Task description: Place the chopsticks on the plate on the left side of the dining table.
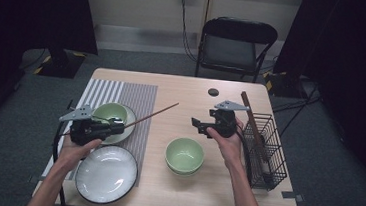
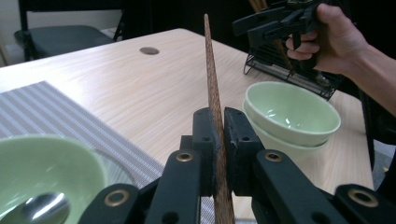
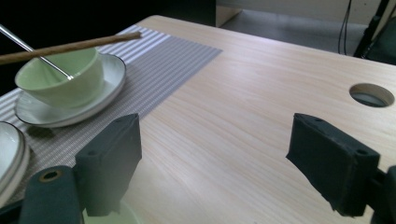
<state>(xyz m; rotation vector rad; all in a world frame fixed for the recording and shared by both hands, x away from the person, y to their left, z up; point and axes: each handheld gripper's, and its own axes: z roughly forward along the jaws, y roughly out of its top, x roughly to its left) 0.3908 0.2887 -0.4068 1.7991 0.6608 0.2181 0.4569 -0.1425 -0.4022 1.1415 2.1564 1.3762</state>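
We hold one long brown wooden chopstick.
Our left gripper clamps it; our right gripper gapes empty above the table.

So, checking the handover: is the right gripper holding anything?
No, the right gripper has its jaws wide apart over bare table.

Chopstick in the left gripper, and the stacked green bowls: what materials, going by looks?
Chopstick: looks like wood, matte reddish-brown with a speckled grain, tapering to the tip. Stacked green bowls: probably glazed ceramic, pale green and glossy, with light glinting inside; melamine can't be ruled out. Left gripper is clamped on the chopstick.
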